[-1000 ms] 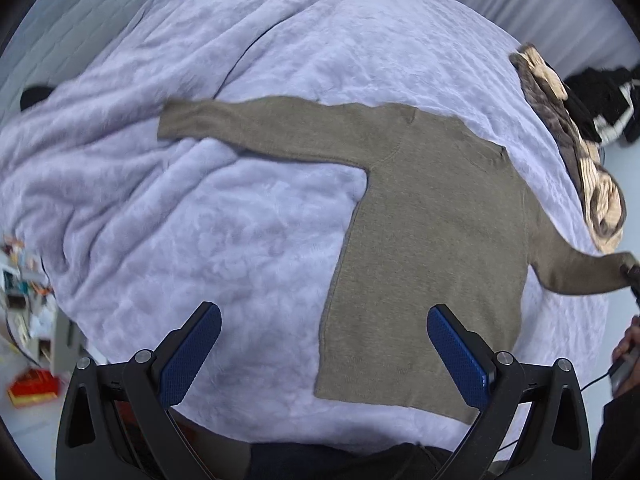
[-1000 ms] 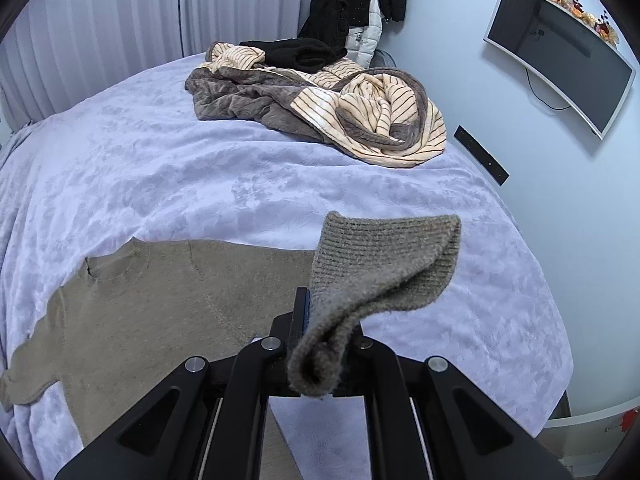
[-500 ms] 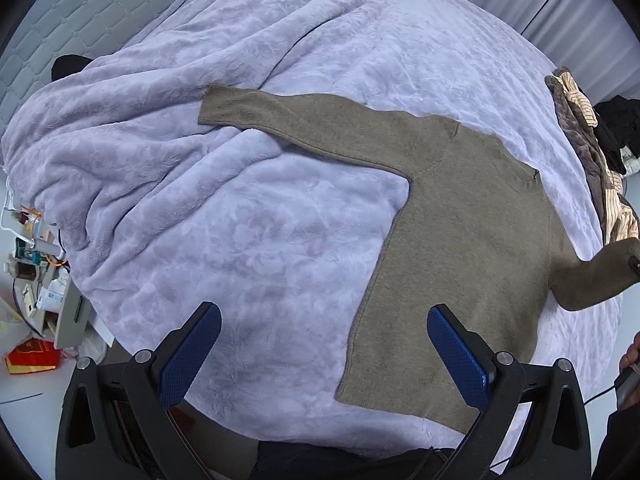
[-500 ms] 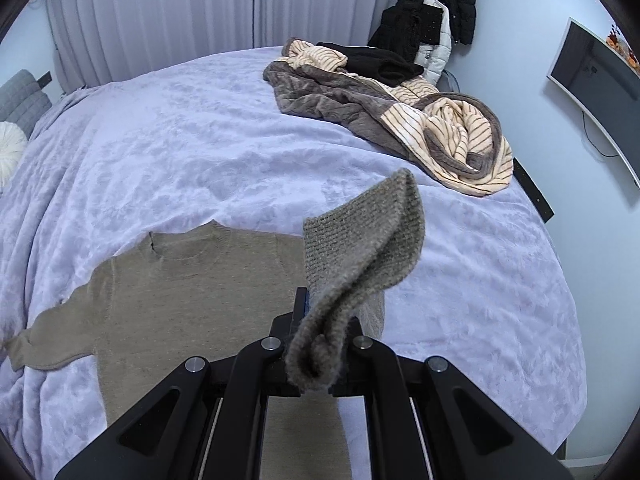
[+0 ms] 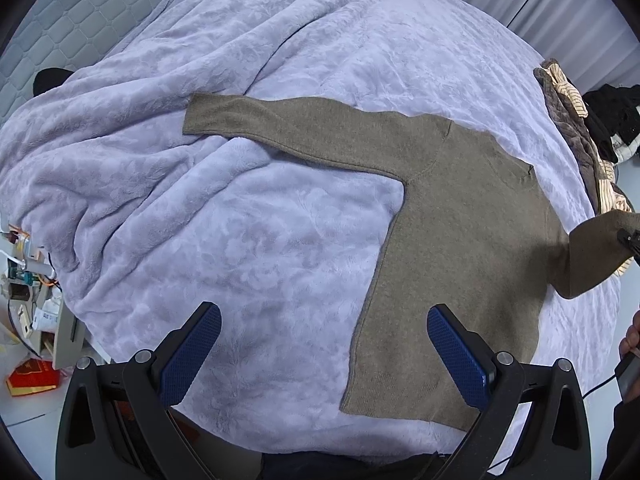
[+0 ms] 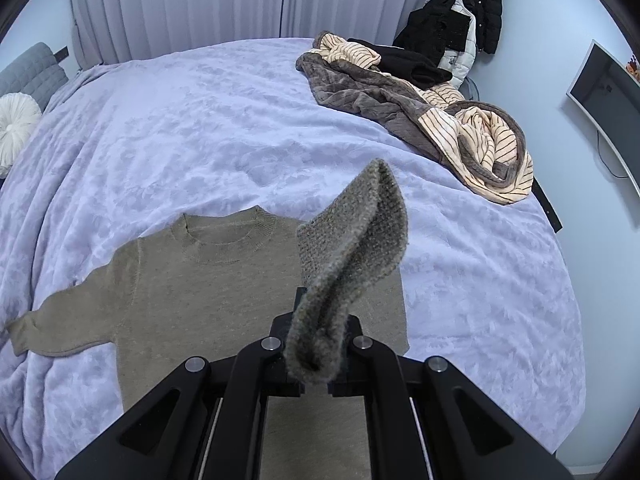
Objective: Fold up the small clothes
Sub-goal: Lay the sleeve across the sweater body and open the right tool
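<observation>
A small olive-brown knit sweater (image 5: 460, 248) lies flat on the lilac bedspread (image 5: 240, 220), its left sleeve (image 5: 260, 120) stretched out across the fleece. My left gripper (image 5: 324, 348) hangs open above the bed's near edge, its blue pads (image 5: 456, 356) straddling the sweater's hem corner without touching it. My right gripper (image 6: 316, 344) is shut on the cuff of the other sleeve (image 6: 352, 248), which stands lifted over the sweater's body (image 6: 224, 292). In the left wrist view that raised sleeve (image 5: 592, 256) shows at the right edge.
A heap of striped and brown fleece clothes (image 6: 432, 120) lies at the bed's far right corner, dark jackets (image 6: 460, 12) hanging behind it. A white round cushion (image 6: 14, 128) sits by the headboard. Floor clutter (image 5: 28, 320) lies left of the bed. A hand (image 5: 630, 340) shows at the right.
My right gripper has carried the lifted sleeve cuff sideways from beside the sweater to over its body. The left gripper stayed open and drifted slightly toward the outstretched sleeve.
</observation>
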### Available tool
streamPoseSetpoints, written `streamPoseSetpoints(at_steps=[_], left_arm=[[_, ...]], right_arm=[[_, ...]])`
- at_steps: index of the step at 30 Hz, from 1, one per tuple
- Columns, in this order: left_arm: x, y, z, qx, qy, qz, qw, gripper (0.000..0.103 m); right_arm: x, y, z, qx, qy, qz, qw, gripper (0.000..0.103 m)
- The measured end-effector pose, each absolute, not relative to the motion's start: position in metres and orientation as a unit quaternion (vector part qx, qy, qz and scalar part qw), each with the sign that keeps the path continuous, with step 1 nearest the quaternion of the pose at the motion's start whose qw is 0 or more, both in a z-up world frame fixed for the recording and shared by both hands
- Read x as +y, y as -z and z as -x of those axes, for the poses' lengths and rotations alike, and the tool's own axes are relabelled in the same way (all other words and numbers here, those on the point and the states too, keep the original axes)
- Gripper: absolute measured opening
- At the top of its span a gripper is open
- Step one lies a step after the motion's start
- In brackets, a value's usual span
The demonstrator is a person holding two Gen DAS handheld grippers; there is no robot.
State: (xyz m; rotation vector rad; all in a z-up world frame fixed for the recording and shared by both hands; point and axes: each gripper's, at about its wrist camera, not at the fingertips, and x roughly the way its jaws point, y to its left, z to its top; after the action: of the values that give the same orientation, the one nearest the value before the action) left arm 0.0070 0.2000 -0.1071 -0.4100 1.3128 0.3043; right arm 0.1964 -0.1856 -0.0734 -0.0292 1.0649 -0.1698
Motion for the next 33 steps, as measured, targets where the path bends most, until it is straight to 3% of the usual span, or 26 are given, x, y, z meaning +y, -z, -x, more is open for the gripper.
streamPoseSetpoints(at_steps=[18,33], left_arm=[[0.215,0.129,-0.014,0.622,-0.13,0.188,0.749,0.103],[0.23,0.134,-0.015,0.634,-0.133,0.17,0.742,0.103]], right_arm=[[-0.115,0.082,-0.212,0.522,0.043,0.038,0.851,0.007],[-0.061,0.14,-0.227,0.557,0.025,0.052,0.828,0.007]])
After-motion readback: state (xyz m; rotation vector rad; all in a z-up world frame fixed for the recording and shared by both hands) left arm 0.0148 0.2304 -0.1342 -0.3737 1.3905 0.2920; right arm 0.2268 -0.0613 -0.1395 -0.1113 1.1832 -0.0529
